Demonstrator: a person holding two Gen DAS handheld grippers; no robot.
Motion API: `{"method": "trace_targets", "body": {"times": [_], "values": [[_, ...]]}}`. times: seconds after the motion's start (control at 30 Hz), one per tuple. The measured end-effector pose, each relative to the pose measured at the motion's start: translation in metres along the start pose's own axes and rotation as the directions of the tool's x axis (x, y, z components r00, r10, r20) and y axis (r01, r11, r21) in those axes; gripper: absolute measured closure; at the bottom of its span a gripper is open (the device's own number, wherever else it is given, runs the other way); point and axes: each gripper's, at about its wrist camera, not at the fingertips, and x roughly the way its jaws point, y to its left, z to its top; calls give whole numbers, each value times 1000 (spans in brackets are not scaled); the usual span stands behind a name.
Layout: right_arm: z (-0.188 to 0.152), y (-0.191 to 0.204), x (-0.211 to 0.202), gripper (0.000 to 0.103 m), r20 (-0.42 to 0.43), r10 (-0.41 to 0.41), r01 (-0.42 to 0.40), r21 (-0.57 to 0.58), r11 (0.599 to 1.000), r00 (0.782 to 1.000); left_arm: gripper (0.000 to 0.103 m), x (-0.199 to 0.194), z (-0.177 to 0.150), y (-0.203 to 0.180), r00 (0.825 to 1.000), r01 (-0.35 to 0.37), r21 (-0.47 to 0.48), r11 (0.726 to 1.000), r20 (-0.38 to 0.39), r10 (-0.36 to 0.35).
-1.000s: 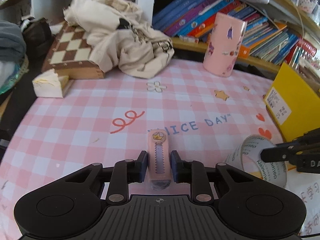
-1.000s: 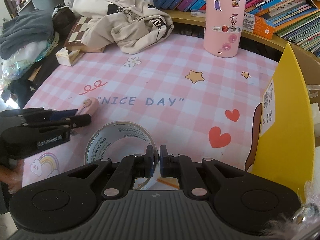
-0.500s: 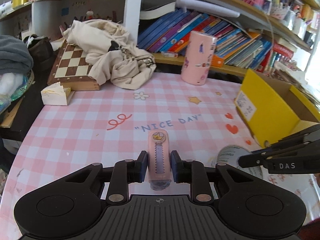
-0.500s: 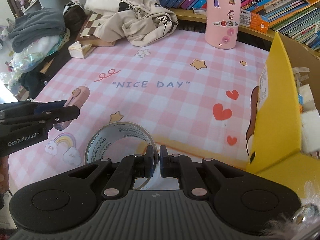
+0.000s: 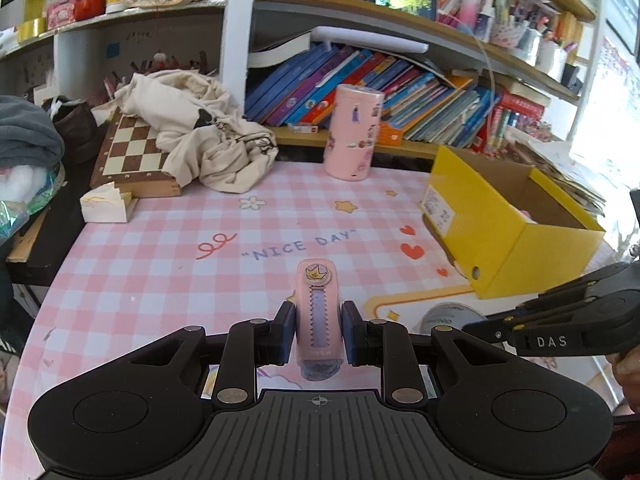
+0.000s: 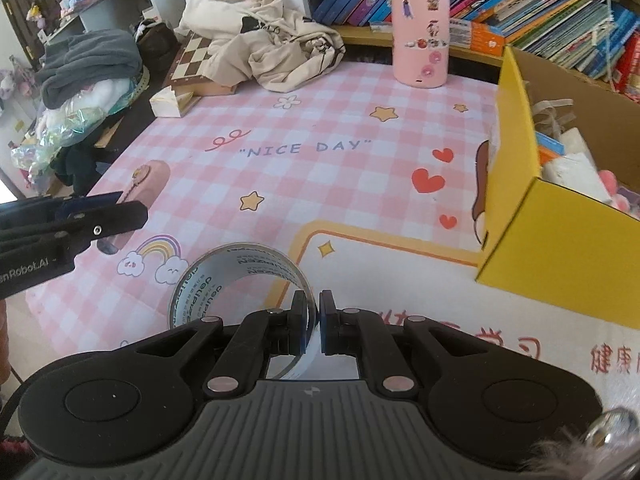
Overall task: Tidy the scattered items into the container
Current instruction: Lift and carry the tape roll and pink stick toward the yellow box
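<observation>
Where books lean, pink canister, beige cloth, chessboard

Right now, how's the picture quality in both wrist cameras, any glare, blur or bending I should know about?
Left wrist view: the window at the right edge is blown out white, and the shelves bow with fisheye curvature; the pink utility knife in the left gripper is sharp. Right wrist view: evenly lit, the tape roll print is readable, and the yellow box wall bends near the edge.
</observation>
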Motion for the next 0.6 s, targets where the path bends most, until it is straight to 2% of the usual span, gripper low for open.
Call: {"method": "trace_targets", "body": {"times": [0.33, 0.6], "values": [[-26, -4, -23, 96, 23, -55, 53, 57, 997, 998, 80, -15, -9, -18, 998, 66, 41, 997, 14, -66], [-41, -20, -39, 96, 20, -109, 106, 121, 987, 994, 80, -10, -9, -38, 990, 137, 79, 987, 3, -138]]}}
